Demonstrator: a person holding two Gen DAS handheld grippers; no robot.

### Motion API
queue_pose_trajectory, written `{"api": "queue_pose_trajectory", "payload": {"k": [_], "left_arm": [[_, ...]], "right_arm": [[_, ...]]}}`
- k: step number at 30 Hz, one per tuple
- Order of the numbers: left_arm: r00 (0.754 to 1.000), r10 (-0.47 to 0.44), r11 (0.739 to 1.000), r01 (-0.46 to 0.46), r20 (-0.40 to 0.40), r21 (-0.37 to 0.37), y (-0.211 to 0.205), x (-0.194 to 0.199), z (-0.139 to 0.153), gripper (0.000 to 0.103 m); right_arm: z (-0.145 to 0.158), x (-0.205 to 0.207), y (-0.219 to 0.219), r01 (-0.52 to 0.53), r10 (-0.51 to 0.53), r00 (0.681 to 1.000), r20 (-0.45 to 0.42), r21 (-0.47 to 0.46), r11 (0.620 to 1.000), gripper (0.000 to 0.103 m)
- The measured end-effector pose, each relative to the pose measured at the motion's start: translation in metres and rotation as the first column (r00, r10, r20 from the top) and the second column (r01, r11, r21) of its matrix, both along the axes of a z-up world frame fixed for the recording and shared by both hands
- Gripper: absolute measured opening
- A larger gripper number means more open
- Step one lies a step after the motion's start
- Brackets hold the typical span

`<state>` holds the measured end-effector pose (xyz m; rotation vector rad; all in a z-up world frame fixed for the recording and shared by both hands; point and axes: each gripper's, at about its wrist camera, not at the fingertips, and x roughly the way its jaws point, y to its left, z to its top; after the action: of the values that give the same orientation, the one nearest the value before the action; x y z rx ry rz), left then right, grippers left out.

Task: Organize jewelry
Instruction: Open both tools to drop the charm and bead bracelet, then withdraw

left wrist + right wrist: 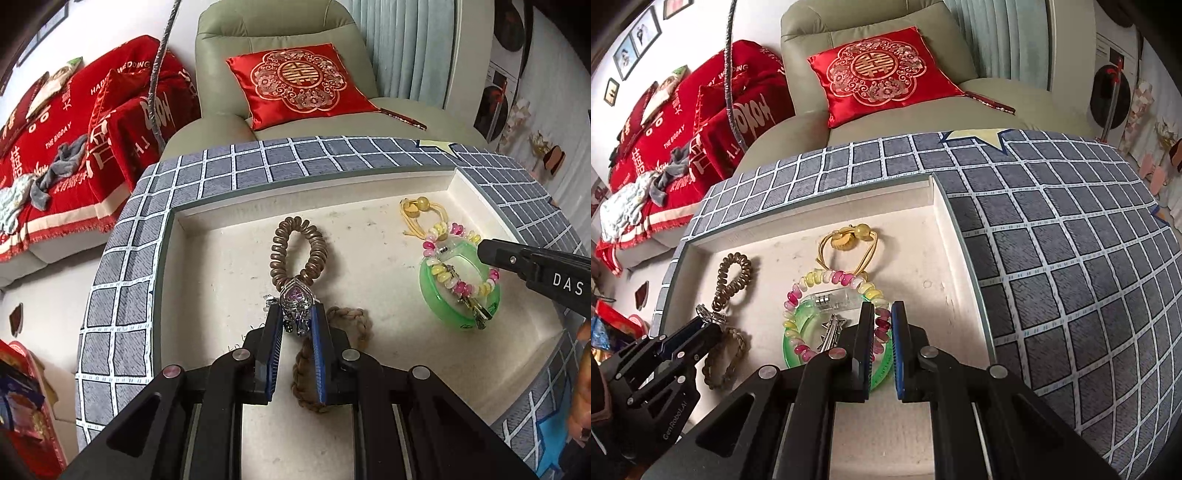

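White tray (221,258) sits on checked cloth (122,266). Left hand-held gripper (295,314) grips a heart brooch (295,301). Right hand-held gripper (882,325) pinches the beaded bracelet (842,277) over a green bangle (792,349).

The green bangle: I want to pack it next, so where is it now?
The green bangle lies in the white tray, on its right side, under the pink and yellow bead bracelet that the right gripper holds, just below the yellow cord bracelet.

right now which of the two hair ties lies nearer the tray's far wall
The brown coiled hair tie; the braided one lies closer to the camera, partly under the left claw.
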<state>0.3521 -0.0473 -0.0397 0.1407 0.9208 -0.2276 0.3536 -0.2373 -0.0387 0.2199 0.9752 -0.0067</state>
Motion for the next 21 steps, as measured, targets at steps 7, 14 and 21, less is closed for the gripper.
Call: {"api": "queue_pose_trajectory", "payload": {"k": [7,14,21], "left_arm": [[1.0,-0.002,1.0,0.002,0.012,0.018,-0.002,-0.002,0.0,0.03],[1.0,0.004,1.0,-0.005,0.01,0.008,-0.002,-0.003,0.001,0.03],[0.999,0.013,1.0,-0.013,0.037,0.004,-0.002,-0.009,0.009,0.03]], "right_arm": [[-0.002,0.0,0.0,-0.007,0.007,1.0,-0.014,0.01,1.0,0.019],[0.005,-0.006,-0.004,0.005,-0.006,1.0,0.006,0.075,0.997,0.065],[0.033,-0.025,-0.005,0.005,-0.013,0.997,0.073,0.105,0.994,0.065]]}}
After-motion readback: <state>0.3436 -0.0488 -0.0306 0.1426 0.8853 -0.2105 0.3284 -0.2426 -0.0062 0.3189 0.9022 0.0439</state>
